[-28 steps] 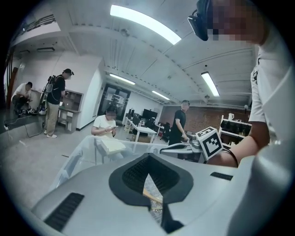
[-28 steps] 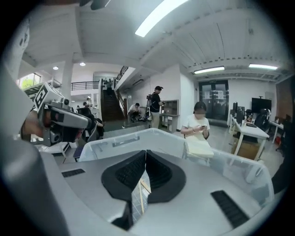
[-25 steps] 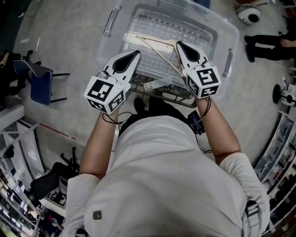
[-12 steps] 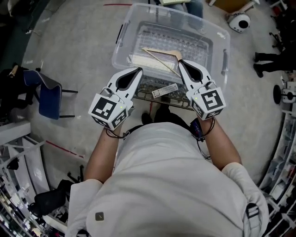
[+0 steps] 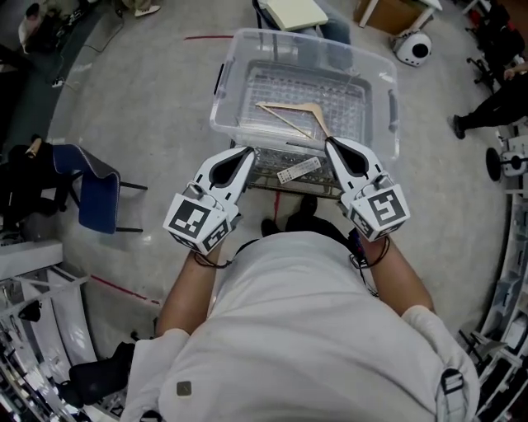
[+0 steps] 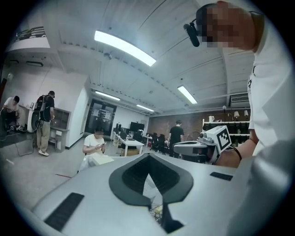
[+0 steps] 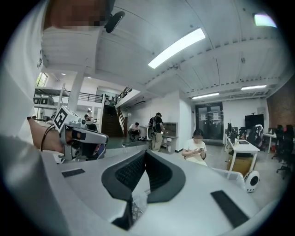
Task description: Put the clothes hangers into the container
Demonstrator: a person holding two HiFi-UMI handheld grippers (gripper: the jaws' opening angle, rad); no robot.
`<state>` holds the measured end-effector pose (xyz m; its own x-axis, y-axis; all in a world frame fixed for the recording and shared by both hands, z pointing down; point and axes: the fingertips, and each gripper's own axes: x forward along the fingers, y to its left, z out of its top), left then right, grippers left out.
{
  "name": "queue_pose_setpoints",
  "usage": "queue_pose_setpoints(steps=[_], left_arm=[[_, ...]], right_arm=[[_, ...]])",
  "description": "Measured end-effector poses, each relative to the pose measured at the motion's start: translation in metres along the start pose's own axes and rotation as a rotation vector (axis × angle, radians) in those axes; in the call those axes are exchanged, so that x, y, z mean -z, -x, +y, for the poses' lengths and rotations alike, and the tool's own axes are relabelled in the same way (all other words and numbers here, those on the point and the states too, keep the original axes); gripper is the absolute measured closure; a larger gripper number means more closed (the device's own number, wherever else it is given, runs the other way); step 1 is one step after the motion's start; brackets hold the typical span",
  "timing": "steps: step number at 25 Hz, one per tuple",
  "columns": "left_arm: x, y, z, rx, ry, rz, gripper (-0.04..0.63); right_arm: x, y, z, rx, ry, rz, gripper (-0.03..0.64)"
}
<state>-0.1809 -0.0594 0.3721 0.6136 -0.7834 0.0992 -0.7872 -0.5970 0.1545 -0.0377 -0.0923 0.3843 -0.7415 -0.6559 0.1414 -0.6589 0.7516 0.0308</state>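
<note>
One wooden hanger (image 5: 285,105) inside clear container (image 5: 381,72).

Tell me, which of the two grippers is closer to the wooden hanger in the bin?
Right. The right gripper tip is just short of the wooden hanger's near end; the left gripper sits farther away, off to its left.

— Where do we stand?
— Facing the container (image 5: 233,115). The clothes hanger (image 5: 290,115) lies inside it, toward its near right side.
— And our grippers?
— Both are at its near rim, our left gripper (image 5: 247,152) on the left and our right gripper (image 5: 331,143) on the right, near the hanger's near end. Between them a wire rack (image 5: 268,169) juts out at the container's near edge.
— Around us?
— A chair (image 5: 97,185) stands well off to our left, and a box (image 5: 396,12) sits beyond the container, far right.
</note>
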Motion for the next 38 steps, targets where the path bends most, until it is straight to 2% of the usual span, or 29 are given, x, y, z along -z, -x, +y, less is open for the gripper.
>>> queue_pose_setpoints(steps=[10,16,20,26,31,34,38], left_arm=[[-0.015,0.030,-0.038,-0.003,0.000,0.005,0.580],[-0.015,0.012,-0.071,-0.009,-0.005,0.033,0.580],[-0.015,-0.008,-0.105,-0.002,-0.020,0.041,0.580],[-0.010,-0.044,-0.172,0.029,-0.093,0.055,0.580],[-0.007,-0.068,-0.221,0.039,-0.084,0.051,0.580],[-0.007,-0.078,-0.247,0.033,-0.074,0.045,0.580],[-0.001,-0.086,-0.282,0.028,-0.071,0.043,0.580]], right_arm=[[-0.029,0.054,0.012,0.007,0.033,0.001,0.598],[-0.028,0.093,-0.005,0.001,0.010,0.016,0.598],[-0.020,0.126,-0.024,-0.004,0.019,0.005,0.598],[-0.012,0.181,-0.053,-0.008,0.035,-0.001,0.598],[-0.002,0.229,-0.070,-0.003,0.020,0.028,0.598],[0.005,0.257,-0.077,-0.016,0.048,0.037,0.598],[0.008,0.290,-0.081,-0.017,-0.002,0.034,0.598]])
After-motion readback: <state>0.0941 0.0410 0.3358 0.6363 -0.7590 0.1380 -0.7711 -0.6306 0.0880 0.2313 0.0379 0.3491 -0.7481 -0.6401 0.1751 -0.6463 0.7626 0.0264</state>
